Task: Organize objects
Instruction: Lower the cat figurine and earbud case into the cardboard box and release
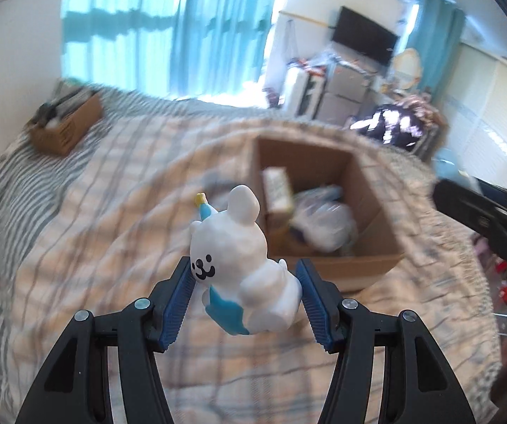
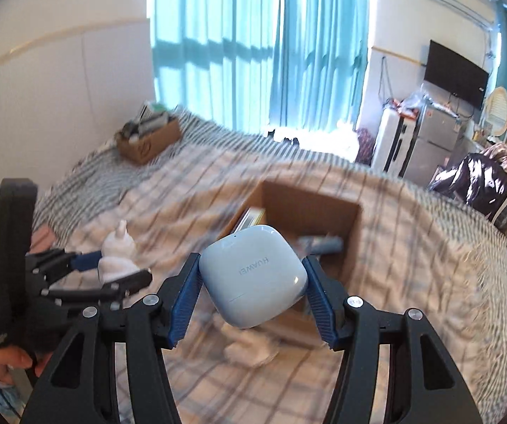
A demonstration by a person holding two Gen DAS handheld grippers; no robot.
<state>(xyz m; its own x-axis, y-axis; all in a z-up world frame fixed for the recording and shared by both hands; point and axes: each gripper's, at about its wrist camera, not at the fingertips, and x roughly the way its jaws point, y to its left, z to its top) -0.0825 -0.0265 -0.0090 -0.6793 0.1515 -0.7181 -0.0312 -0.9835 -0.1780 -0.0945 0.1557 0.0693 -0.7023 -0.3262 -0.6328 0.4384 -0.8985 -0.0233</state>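
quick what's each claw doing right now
Left claw: closed on the white bear figurine with blue hat.
Right claw: closed on the pale blue rounded earbud case.

A bed [image 1: 76, 233] carries everything, covered by a checked blanket [image 2: 412, 282] with a grey striped sheet [image 2: 218, 134] at its far side. On the blanket, about 1 o'clock from the middle of the left wrist view, sits an open cardboard box [image 1: 370, 190] with blurred packets inside. A second, smaller box [image 1: 66, 127], filled with items, rests on the striped sheet at 10 o'clock, near the wall. A blurred white lump [image 2: 253, 349] lies on the blanket just in front of the open box.
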